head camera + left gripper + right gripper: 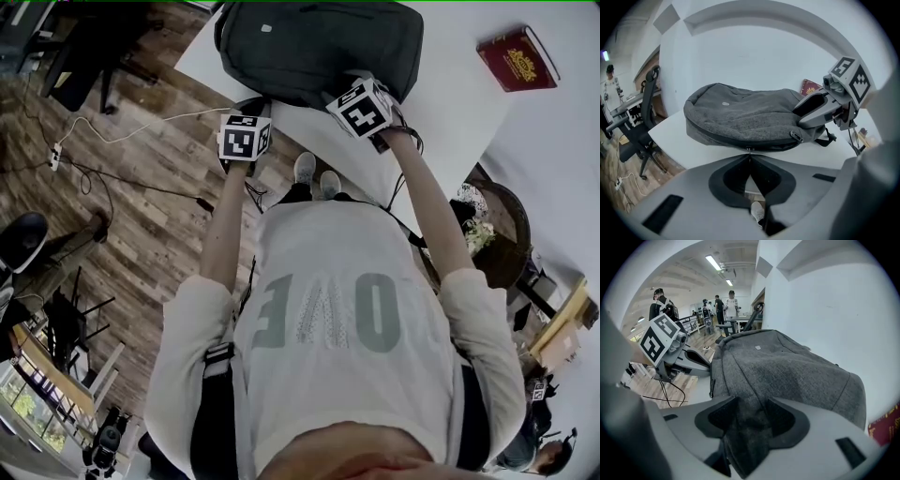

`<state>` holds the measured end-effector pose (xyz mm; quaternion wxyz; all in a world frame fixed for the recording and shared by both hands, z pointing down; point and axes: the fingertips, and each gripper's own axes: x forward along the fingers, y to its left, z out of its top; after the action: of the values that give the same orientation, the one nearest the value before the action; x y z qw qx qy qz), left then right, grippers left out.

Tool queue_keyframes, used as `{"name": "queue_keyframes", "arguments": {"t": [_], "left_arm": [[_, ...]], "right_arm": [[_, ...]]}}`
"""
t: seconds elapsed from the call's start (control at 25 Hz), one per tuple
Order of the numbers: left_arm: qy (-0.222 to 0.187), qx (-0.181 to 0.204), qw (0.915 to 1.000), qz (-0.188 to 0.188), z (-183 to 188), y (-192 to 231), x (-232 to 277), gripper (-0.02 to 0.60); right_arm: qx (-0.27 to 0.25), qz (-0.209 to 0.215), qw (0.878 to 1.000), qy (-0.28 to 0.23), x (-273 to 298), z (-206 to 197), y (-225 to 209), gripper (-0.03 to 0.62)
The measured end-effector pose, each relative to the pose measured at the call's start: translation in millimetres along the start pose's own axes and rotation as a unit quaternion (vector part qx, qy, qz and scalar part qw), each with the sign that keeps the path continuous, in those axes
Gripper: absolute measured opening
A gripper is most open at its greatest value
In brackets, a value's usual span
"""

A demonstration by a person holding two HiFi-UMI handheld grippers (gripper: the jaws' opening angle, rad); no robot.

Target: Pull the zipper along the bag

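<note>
Fingers [729, 180] of my left gripper [750, 153] are pinched together on the zipper pull [749, 150] at the near edge of the bag [740, 117]. My right gripper [750, 401] clamps a fold of bag cloth. The grasp looks complete; next I need a steady pull along the track. Count: two grippers, one bag on the surface [450, 122], one book [517, 58] at far right.
</note>
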<state>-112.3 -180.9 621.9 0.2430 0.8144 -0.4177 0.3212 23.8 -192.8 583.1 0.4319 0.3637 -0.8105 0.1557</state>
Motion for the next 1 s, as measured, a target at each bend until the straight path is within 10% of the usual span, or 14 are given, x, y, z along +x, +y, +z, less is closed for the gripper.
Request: {"name": "queue_keyframes", "arguments": {"t": [0.4, 0.8, 1.0], "left_arm": [[-0.02, 0.021, 0.999, 0.033, 5.7, 14.6, 1.3, 0.12], [0.013, 0.096, 0.9946, -0.038, -4.8, -12.4, -6.3, 0.023], [0.003, 0.038, 0.9993, 0.001, -8.0, -6.8, -9.0, 0.023]], "right_arm": [[-0.012, -0.001, 1.0, -0.003, -1.2, 1.7, -1.0, 0.227], [-0.012, 0.0, 1.0, -0.006, 0.4, 1.6, -1.3, 0.227], [-0.013, -0.002, 1.0, -0.008, 0.1, 1.4, -1.3, 0.227]]}}
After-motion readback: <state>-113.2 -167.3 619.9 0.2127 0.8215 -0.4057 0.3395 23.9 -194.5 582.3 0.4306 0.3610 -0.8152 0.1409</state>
